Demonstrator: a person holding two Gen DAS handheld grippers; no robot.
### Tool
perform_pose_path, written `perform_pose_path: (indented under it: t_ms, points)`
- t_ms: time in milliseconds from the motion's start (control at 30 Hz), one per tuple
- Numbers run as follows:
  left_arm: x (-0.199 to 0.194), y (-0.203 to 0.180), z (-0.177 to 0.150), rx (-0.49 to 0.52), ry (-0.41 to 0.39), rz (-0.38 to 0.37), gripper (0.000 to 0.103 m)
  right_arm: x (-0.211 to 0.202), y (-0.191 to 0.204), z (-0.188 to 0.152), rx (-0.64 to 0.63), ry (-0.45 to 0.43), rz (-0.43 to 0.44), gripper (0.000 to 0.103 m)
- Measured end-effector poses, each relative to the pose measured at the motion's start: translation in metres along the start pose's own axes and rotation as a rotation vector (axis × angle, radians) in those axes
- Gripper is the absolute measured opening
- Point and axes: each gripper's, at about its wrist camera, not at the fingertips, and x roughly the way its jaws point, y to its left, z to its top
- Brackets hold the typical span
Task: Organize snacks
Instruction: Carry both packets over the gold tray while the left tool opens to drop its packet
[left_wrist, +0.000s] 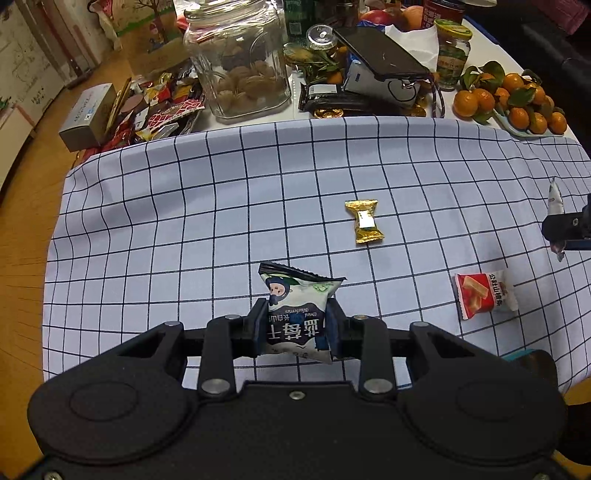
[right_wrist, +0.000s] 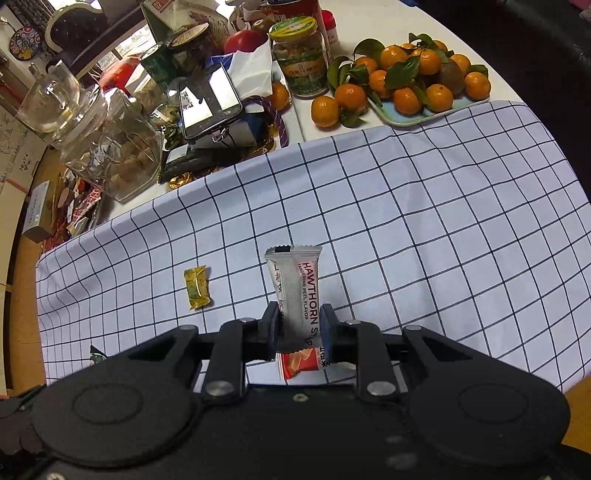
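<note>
Snacks, individually wrapped: two lifted clear of the white cloth with a dark grid (left_wrist: 184, 206), two left lying on it.

Blue-and-white crinkled plastic pouch of dried blueberry (left_wrist: 295, 314) clamped in the left gripper (left_wrist: 295, 325); slim silver foil hawthorn stick (right_wrist: 297, 295), flat with crimped ends, clamped upright in the right gripper (right_wrist: 299, 328); gold foil pillow candy (left_wrist: 364, 220) and red-and-white glossy sachet (left_wrist: 484, 294) flat on the cloth, well apart, not yet gathered; destination not evident; about half done by count, as judged.
</note>
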Motion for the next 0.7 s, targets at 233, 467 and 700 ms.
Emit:
perform_pose_path:
  t_ms: [233, 467, 700]
  points:
    - [0.001, -0.006, -0.034, -0.027, 0.034, -0.018, 0.041, -0.013, -0.011, -0.024, 0.018, -0.014, -0.01, 0.023]
    - [-0.004, -0.007, -0.061, -0.04, 0.033, -0.009, 0.041, -0.024, -0.021, -0.054, 0.032, -0.033, -0.039, 0.023]
    - [-0.012, -0.004, -0.083, -0.065, 0.014, -0.022, 0.041, -0.03, -0.029, -0.093, 0.038, -0.024, -0.027, 0.023]
